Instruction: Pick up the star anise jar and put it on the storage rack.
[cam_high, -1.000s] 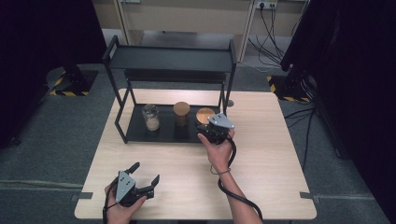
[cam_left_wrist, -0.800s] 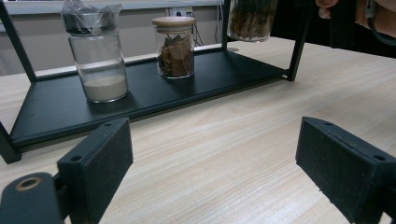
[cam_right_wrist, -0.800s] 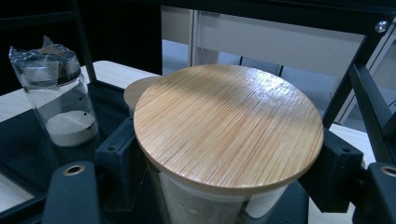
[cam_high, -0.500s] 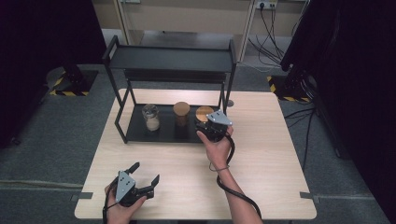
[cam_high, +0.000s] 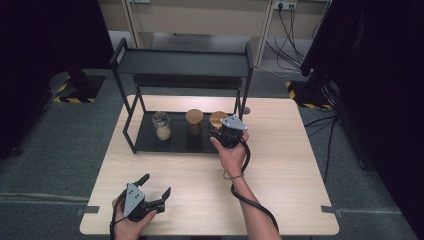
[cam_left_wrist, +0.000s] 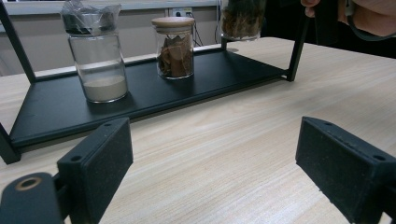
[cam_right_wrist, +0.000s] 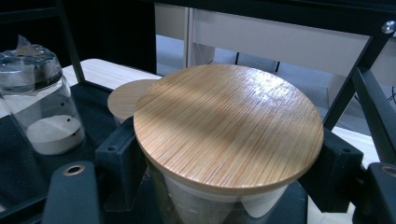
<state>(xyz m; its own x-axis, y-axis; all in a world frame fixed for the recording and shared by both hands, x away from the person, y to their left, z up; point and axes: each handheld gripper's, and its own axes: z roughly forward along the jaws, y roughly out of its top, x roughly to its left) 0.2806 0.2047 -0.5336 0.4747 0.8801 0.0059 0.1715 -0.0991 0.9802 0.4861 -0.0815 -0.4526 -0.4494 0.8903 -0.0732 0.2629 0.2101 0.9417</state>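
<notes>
The right gripper (cam_high: 223, 134) squeezes the jar (cam_right_wrist: 228, 135) at the rack's (cam_high: 182, 64) 3 o'clock end, while the left gripper (cam_high: 154, 188) stays wide open at 7 o'clock

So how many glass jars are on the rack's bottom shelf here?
3: a plastic-covered jar of pale powder at left, a wooden-lidded jar in the middle, and a wooden-lidded jar at right, clamped by the right gripper.

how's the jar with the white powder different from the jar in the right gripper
The white powder jar is topped with crinkled clear plastic; the gripped jar has a flat bamboo lid. The white powder jar holds a low layer of pale powder; the gripped jar holds something brown. The powder jar stands free at the left of the rack's tray; the other sits between the right gripper jaws. Both are clear glass.
</notes>
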